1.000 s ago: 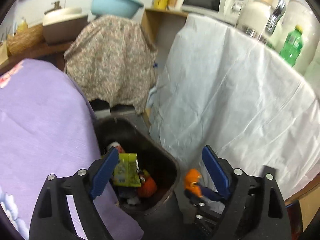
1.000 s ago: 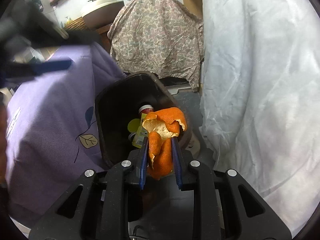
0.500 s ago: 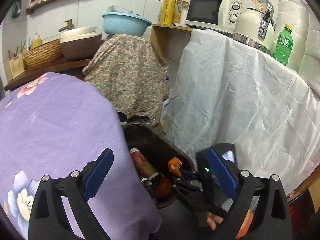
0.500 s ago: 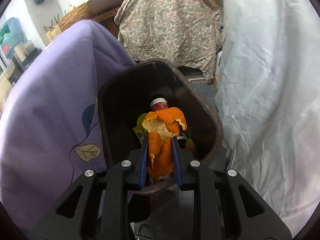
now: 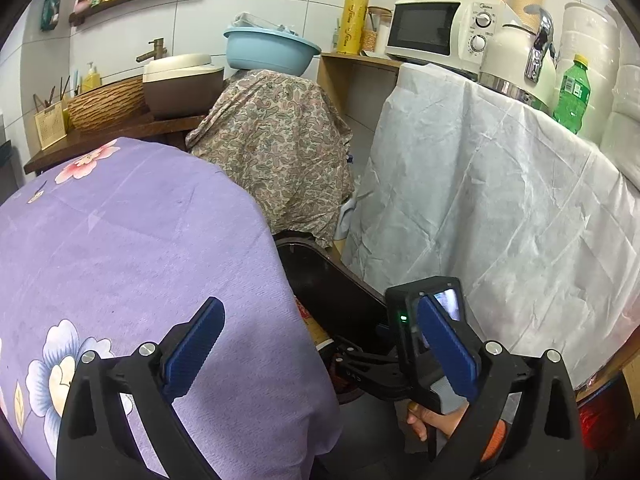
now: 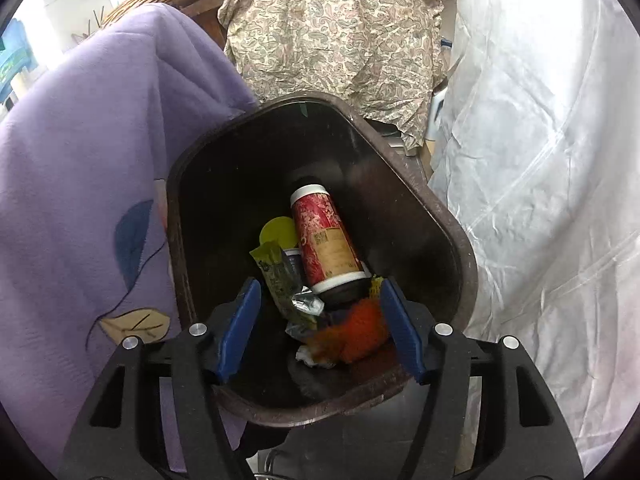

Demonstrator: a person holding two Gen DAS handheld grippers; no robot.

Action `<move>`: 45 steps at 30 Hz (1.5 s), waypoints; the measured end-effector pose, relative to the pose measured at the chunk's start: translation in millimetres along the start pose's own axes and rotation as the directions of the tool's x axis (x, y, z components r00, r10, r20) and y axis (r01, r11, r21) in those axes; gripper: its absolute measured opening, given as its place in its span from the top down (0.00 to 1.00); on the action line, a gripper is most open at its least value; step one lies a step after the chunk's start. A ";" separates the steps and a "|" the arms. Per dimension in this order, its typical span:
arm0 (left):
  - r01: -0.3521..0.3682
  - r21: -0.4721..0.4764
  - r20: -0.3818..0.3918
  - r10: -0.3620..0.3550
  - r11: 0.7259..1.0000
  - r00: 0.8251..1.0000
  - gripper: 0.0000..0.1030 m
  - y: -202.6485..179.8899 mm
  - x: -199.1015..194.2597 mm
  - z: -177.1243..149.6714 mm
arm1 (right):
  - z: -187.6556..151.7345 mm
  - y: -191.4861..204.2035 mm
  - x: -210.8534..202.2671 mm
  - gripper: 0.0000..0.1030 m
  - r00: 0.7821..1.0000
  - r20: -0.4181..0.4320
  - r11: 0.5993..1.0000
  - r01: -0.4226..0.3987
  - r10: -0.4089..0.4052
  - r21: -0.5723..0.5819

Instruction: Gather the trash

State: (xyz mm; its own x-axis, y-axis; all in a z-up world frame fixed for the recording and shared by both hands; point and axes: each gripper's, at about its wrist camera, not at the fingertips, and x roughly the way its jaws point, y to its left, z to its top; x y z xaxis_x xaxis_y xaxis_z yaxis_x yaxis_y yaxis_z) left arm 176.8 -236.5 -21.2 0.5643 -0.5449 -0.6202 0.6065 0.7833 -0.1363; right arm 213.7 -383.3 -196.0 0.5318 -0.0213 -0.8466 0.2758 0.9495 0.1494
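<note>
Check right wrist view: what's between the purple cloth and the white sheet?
The brown trash bin, holding a red canister and blurred orange peel; right wrist view.

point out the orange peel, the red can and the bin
orange peel [image 6: 356, 336]: right wrist view, middle of the blurred orange mass.
red can [image 6: 326, 240]: right wrist view, printed side of the can.
bin [image 6: 460, 240]: right wrist view, right rim.

orange peel [image 6: 354, 334] | blurred, inside dark brown bin [image 6: 460, 240] | beside red can [image 6: 326, 244]
</note>
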 end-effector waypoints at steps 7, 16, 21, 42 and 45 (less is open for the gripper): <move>-0.015 -0.022 0.014 0.016 1.000 1.000 0.06 9.1 -11.0 -5.3 | -8.6 7.8 -47.4 0.27 0.996 0.089 1.000 0.005 -0.003 -0.017; -0.076 -0.054 0.126 0.082 0.996 0.989 0.06 29.0 -66.6 -15.1 | -16.9 14.7 -129.4 0.14 0.960 0.276 0.999 0.051 -0.048 -0.002; -0.176 -0.047 0.229 0.182 0.983 0.956 0.06 41.0 -102.3 -28.9 | -26.7 42.6 -182.3 0.06 0.906 0.423 0.999 -0.002 0.025 -0.054; -0.429 -0.289 0.365 0.512 0.856 0.777 0.06 106.9 -222.5 -124.9 | -87.0 146.2 -270.6 0.06 0.777 0.568 0.945 -0.104 0.272 -0.309; -0.455 -0.266 0.386 0.526 0.850 0.758 0.05 99.8 -229.8 -129.0 | -97.2 157.9 -277.0 0.06 0.759 0.589 0.935 -0.075 0.279 -0.346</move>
State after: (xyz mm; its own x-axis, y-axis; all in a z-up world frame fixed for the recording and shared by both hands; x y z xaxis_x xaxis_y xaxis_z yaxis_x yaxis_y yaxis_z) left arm 35.5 5.5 8.0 0.9629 -0.1160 -0.2438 0.1098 0.9932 -0.0392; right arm 32.1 -197.1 12.4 0.9518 0.0644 -0.2998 -0.0591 0.9979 0.0266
